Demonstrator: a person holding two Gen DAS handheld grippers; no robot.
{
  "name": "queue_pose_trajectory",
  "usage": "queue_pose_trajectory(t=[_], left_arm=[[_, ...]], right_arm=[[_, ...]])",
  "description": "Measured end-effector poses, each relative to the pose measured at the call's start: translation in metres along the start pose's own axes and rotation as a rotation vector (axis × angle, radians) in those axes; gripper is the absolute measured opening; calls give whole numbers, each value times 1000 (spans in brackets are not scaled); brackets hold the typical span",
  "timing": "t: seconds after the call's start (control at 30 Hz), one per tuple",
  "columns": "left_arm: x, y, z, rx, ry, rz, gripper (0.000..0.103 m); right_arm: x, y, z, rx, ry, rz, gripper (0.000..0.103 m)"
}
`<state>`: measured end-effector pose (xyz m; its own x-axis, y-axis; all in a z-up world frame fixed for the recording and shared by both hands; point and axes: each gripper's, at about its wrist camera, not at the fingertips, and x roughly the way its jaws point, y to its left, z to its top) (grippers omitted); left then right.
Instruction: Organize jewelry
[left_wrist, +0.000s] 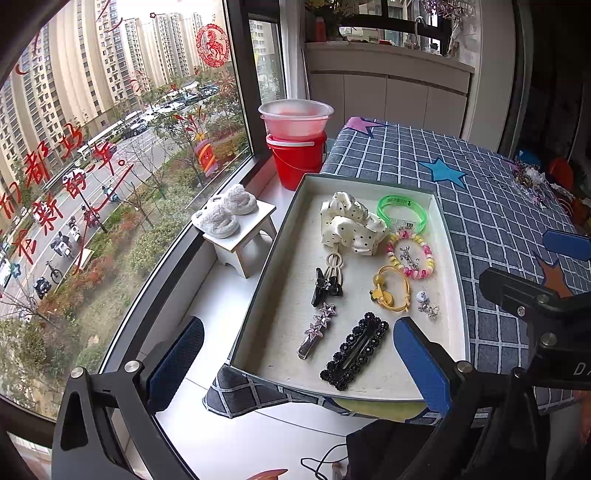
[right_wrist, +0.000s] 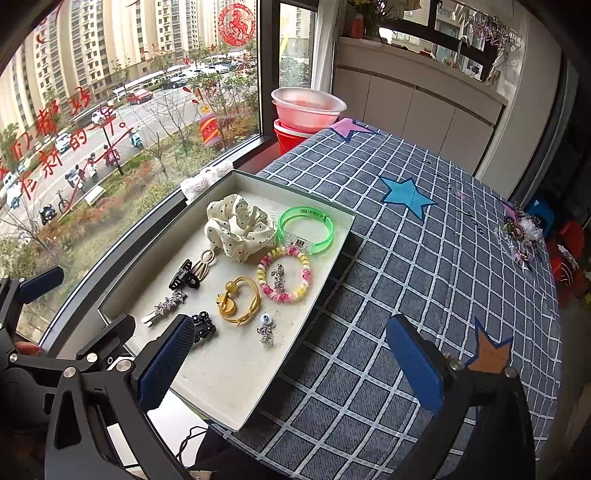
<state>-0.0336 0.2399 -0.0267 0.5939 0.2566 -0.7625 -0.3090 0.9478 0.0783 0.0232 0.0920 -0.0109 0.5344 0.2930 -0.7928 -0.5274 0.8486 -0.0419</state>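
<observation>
A high-rise home: slippers (left_wrist: 225, 214) by window (left_wrist: 110, 147), checked tablecloth (left_wrist: 498, 206).

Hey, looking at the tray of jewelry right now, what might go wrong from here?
1. The tray overhangs the table's near corner above the windowsill, so pressing its near end may tip it.
2. Remaining pieces form a tangled pile near the table's far edge; pulling one could drag others off.
3. The small silver charm may slip from wide pads.

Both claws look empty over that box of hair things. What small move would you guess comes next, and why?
Probably the right claw swings right toward the jewelry pile lying loose at the far edge of the tablecloth. Both it and the left claw are open and empty, and the box already holds the tidied pieces.
</observation>
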Motion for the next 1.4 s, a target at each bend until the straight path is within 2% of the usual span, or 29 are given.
queue_pose_trajectory(t=[1.4], left_arm=[[-1, -3, -5, 4, 3, 2, 103]], right_arm=[[0, -1, 0, 3, 1, 3, 103]])
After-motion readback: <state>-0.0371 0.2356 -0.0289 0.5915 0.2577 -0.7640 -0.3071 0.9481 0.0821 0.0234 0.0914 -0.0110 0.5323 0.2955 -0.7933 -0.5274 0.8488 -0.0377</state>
